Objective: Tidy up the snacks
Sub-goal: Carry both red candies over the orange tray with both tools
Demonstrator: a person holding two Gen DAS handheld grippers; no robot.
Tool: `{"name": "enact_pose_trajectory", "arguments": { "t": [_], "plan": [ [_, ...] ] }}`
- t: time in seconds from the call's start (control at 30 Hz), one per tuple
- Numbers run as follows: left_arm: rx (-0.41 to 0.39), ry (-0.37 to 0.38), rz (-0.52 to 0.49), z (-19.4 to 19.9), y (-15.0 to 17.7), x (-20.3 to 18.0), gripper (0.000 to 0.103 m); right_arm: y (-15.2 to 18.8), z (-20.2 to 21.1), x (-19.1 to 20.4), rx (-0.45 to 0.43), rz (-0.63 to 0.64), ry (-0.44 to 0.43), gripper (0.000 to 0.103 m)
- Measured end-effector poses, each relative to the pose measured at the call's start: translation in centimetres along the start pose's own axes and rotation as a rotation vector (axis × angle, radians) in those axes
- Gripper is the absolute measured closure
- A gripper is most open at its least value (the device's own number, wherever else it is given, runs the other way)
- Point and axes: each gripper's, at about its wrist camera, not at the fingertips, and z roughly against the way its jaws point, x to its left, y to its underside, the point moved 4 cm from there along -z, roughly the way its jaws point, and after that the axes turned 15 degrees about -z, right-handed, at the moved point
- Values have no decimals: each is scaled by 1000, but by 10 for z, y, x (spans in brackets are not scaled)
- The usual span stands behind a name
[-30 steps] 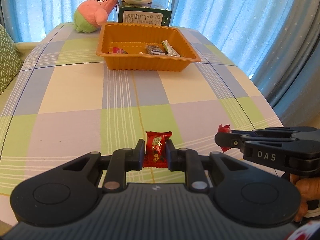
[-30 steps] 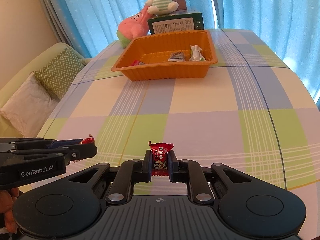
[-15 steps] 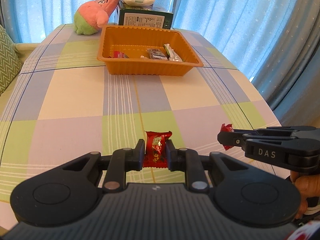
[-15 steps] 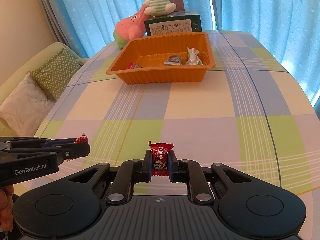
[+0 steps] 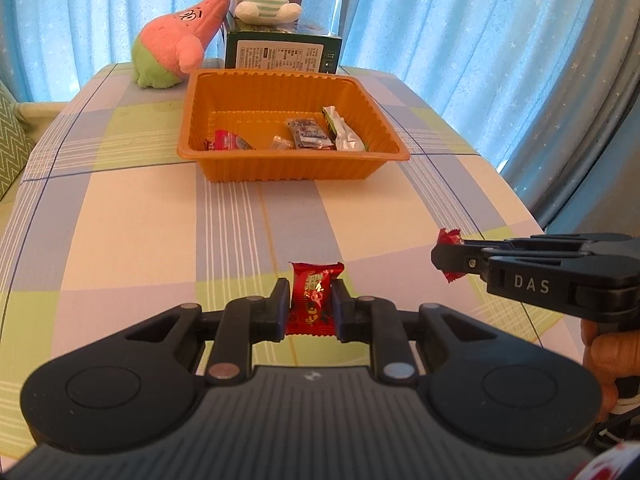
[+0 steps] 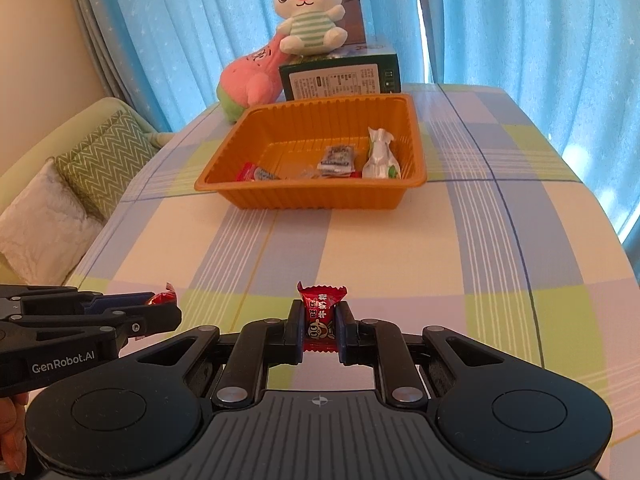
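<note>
The red candy [image 5: 312, 300] in my left gripper [image 5: 309, 308] is pinched across its middle, held above the near part of the checked tablecloth [image 5: 132, 216]. I judge it nearly weightless, its crinkly wrapper slick, so the flat body is the place to grip, not the twisted ends. My right gripper [image 6: 321, 322] is likewise closed on a second red candy [image 6: 322, 312], to the right of the first. The orange tray [image 6: 312, 196] sits far across the table, well apart, with several wrapped snacks [image 6: 338, 160] inside.
</note>
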Motion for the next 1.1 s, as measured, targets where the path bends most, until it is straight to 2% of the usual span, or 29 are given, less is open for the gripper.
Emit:
{"name": "enact_pose_trajectory", "arguments": {
  "t": [0.67,1.1],
  "plan": [
    [-60,10,-19,-34,-83,41,84,-84,-36,14,-53,62,11,87],
    [-76,-10,-20,-59,-132,79,84,-131,-73,23,-49,70,-2,87]
  ]
}}
